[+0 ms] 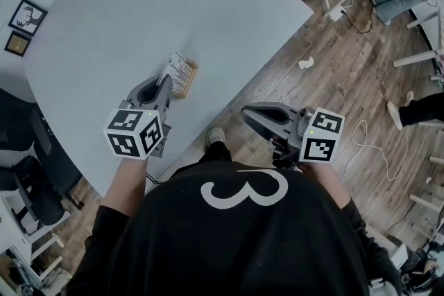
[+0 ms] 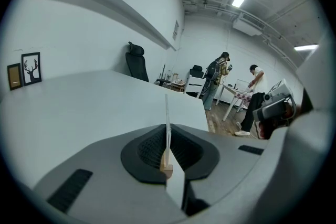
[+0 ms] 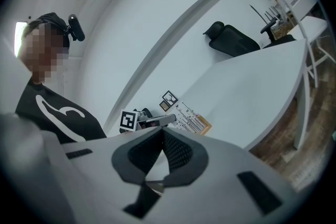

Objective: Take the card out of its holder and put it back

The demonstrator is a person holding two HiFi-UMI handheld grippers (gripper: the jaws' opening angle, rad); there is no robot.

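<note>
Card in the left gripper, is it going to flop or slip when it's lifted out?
Probably stiff: seen edge-on in the left gripper view, the card runs straight up between the left gripper's jaws without bowing. Likely light, being so thin. Its wooden holder looks small, so it might lift along or tip.

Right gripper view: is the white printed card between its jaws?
No: the right gripper jaws meet empty; the white printed card stands beyond them.

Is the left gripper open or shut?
Shut on the card: the left gripper has its jaws closed against the card, seen edge-on in its own view.
</note>
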